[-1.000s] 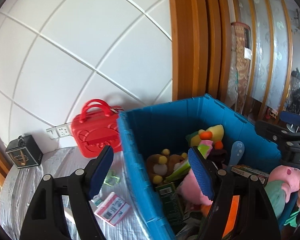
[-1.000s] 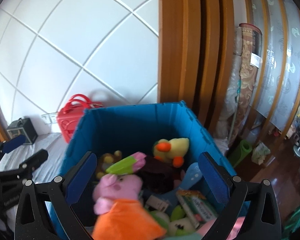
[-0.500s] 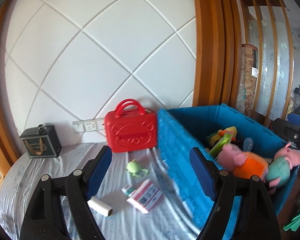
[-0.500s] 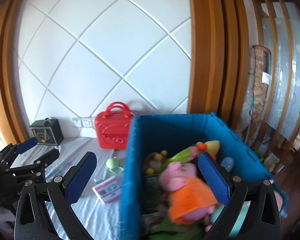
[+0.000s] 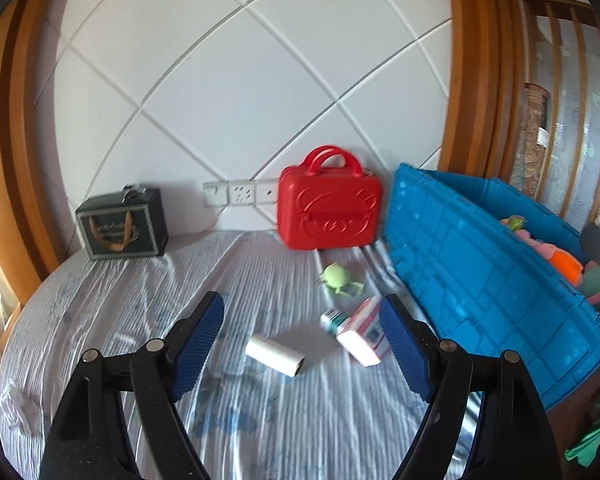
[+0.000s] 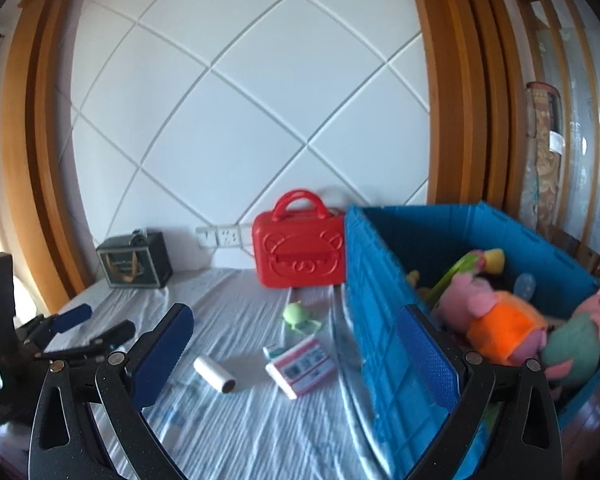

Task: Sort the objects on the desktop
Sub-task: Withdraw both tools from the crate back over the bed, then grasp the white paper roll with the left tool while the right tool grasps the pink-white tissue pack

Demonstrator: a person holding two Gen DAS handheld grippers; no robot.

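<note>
My left claw (image 5: 302,344): jaws apart, nothing between them. My right claw (image 6: 296,354): jaws apart, likewise empty. Both point down at the table (image 5: 100,300) under its wrinkled cloth.

Loose things to sort, four counted:

- One white roll (image 5: 275,355), lying on its side directly ahead of my left claw, nearest of all and almost centred between the jaws. I judge it light, fairly stiff and apt to roll; best taken across its round body near the middle.
- One pink and white box (image 5: 362,336), just inside my left claw's right jaw. Probably light card with flat faces; I would clamp the two long sides, gently, since card may dent.
- One small green and white packet (image 5: 331,319), touching the box on its far left. Small and low, so awkward; easier once the box is lifted.
- One green soft toy (image 5: 336,276), further ahead, beyond the packet. Soft and squashy, no risk in a firm pinch on its round body.

Containers and fixtures:

- One blue crate (image 5: 460,264), to the right of both claws, already holding plush toys; I cannot count them surely.
- One red case (image 5: 329,216), upright against the wall, far ahead.
- One dark box (image 5: 122,228), far ahead on the left.
</note>
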